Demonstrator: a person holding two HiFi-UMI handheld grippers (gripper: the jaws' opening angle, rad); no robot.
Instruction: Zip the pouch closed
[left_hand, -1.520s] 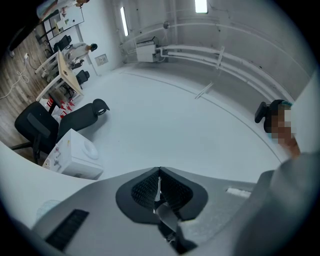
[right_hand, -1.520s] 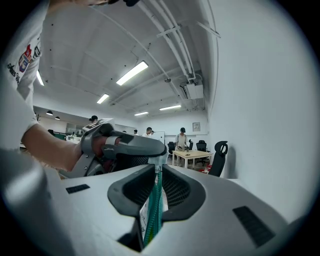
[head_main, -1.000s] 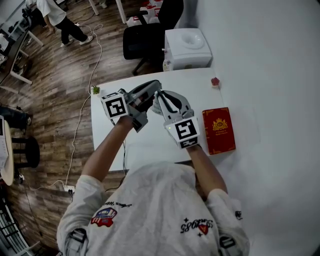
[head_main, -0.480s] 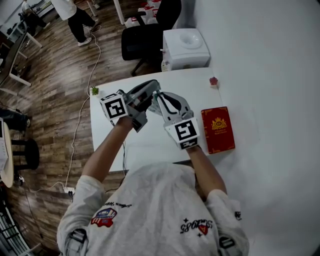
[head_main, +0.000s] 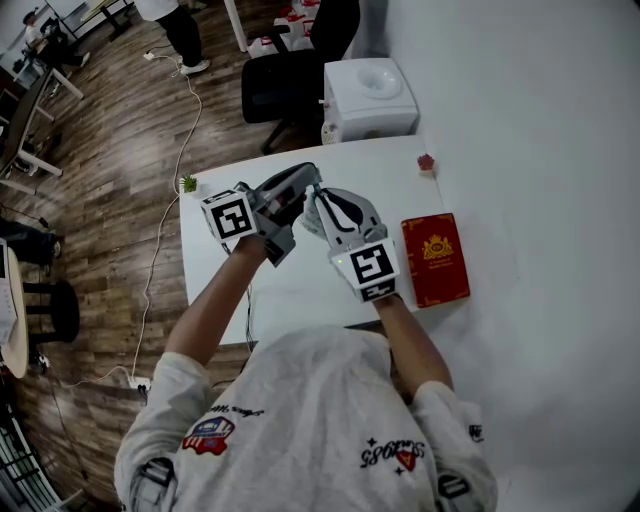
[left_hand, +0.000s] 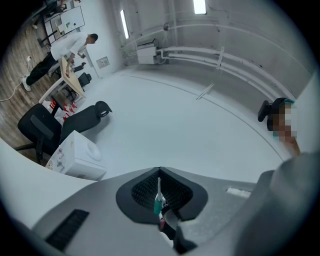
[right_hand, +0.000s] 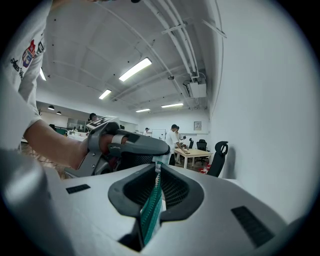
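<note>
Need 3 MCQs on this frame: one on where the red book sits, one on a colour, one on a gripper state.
1. Where is the red book?
A) on the table, right of the right gripper
B) on the chair
C) on the floor
2. What colour is the zipper strip in the right gripper's jaws?
A) yellow
B) teal
C) orange
3. How do the left gripper jaws stand?
A) wide apart, empty
B) resting on the table
C) shut on a thin bit of the pouch

1A: the head view shows it lying flat there.
2B: the right gripper view shows teal.
3C: the left gripper view shows the pinch.
</note>
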